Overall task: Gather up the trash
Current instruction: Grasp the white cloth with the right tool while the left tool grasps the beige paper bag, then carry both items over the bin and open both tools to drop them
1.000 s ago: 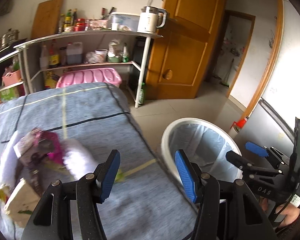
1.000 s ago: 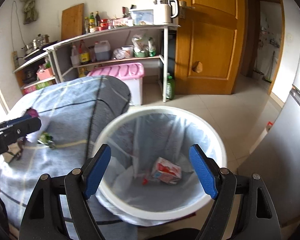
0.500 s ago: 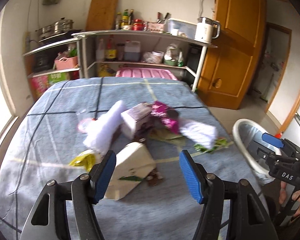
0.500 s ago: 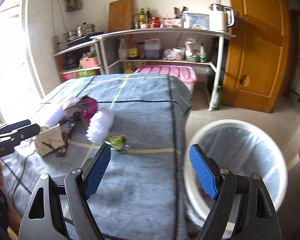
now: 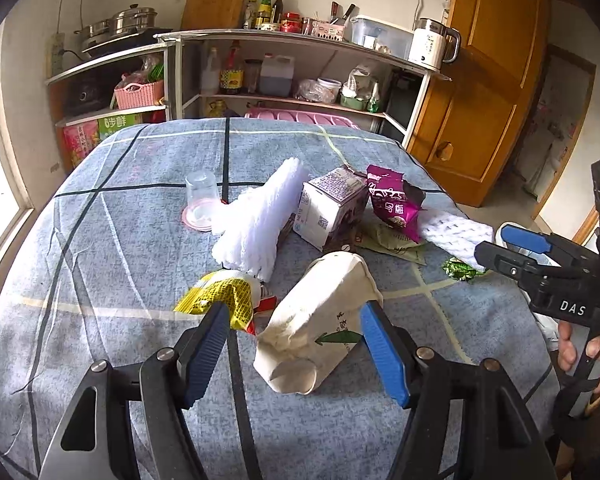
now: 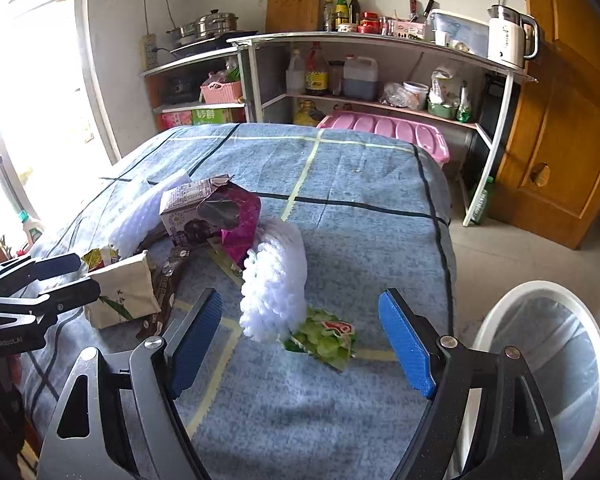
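Observation:
Trash lies in a heap on the blue checked table (image 5: 120,240). My left gripper (image 5: 296,344) is open, its fingers on either side of a cream paper bag (image 5: 316,320), apart from it. A yellow wrapper (image 5: 216,300), white foam netting (image 5: 260,220), a purple carton (image 5: 332,204), a magenta snack bag (image 5: 392,204) and a clear cup (image 5: 200,200) lie beyond. My right gripper (image 6: 300,340) is open above a green wrapper (image 6: 324,338) and a white foam net (image 6: 274,280). The white lined bin (image 6: 540,360) stands on the floor to the right.
Shelves (image 5: 284,72) with bottles, pots and a kettle (image 5: 432,44) line the back wall. A pink lidded box (image 6: 384,128) sits behind the table. A wooden door (image 5: 480,80) is at the right. A bright window (image 6: 24,100) is at the left.
Both grippers swung from the bin back to the table. The left one has come down around the cream paper bag; the right one has closed in on the green wrapper.

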`<state>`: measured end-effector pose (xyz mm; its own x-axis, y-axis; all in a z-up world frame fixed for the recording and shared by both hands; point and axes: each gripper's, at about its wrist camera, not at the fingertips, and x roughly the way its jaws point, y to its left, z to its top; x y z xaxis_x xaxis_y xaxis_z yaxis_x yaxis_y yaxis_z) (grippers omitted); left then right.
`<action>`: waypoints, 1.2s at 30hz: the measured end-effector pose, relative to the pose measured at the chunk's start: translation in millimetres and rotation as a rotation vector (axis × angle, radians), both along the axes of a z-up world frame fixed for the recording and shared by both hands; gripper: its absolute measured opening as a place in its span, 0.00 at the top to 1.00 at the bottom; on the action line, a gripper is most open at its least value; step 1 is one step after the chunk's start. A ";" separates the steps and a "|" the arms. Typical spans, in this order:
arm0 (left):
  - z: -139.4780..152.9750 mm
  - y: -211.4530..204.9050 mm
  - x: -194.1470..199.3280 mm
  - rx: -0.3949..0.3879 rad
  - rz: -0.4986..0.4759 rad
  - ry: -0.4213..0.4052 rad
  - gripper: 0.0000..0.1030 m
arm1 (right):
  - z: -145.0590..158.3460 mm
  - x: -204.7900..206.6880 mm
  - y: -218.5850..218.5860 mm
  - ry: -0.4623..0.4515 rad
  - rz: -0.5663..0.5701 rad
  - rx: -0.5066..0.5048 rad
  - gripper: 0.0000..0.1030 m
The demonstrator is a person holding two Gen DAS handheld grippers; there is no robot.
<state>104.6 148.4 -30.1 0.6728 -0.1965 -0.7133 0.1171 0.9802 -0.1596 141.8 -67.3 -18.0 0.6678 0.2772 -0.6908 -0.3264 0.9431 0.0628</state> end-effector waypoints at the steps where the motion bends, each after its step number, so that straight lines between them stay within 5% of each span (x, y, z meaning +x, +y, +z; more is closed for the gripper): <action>1: -0.7 -1.0 2.6 0.004 -0.003 0.004 0.34 | -2.0 3.9 2.0 0.011 0.002 0.001 0.25; 3: -2.3 -6.4 7.4 0.036 -0.024 0.005 0.33 | -5.4 9.7 4.5 0.022 0.002 -0.008 0.42; 8: -7.7 -14.8 14.8 0.072 -0.054 0.017 0.32 | -11.0 17.3 5.8 0.043 0.001 -0.009 0.58; 19: -16.0 -30.6 10.9 0.103 -0.107 0.048 0.33 | -9.1 4.8 6.8 0.033 0.016 0.027 0.75; 28: -14.6 -41.0 3.6 0.115 -0.120 0.047 0.67 | -3.0 -6.4 -0.8 0.008 0.023 0.062 0.81; 36: -6.8 -42.5 -7.5 0.076 -0.093 0.027 0.69 | 2.9 -25.0 -9.0 -0.043 0.003 0.091 0.84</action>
<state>97.1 106.0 -36.9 0.6348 -0.2020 -0.7458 0.2049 0.9747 -0.0896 116.8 -76.2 -15.1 0.6950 0.3396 -0.6337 -0.3338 0.9331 0.1340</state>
